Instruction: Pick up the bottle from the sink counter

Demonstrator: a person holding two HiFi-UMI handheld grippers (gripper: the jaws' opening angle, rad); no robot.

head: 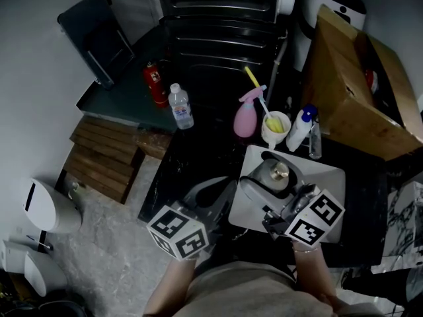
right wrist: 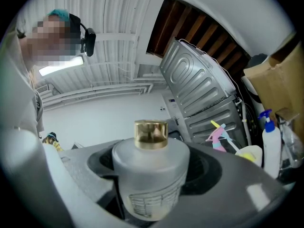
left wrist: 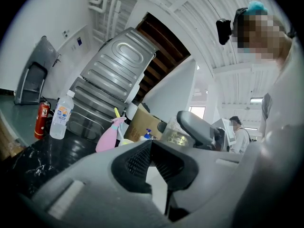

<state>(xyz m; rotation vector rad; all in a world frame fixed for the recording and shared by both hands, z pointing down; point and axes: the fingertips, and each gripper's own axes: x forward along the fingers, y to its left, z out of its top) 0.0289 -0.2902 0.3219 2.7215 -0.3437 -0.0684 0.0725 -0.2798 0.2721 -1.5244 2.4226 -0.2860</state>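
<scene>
A squat frosted bottle with a gold cap sits between the jaws of my right gripper, which is shut on its body. It is held above the white basin on the dark counter. In the right gripper view the bottle fills the gap between the jaws, cap up, with the ceiling behind it; the gripper points upward. My left gripper hovers low left of it, over the counter's front edge. In the left gripper view its pads meet with nothing between them.
At the back of the dark counter stand a clear water bottle, a red canister, a pink spray bottle, a white cup and a blue-topped spray bottle. A cardboard box stands at the right, a steel appliance behind.
</scene>
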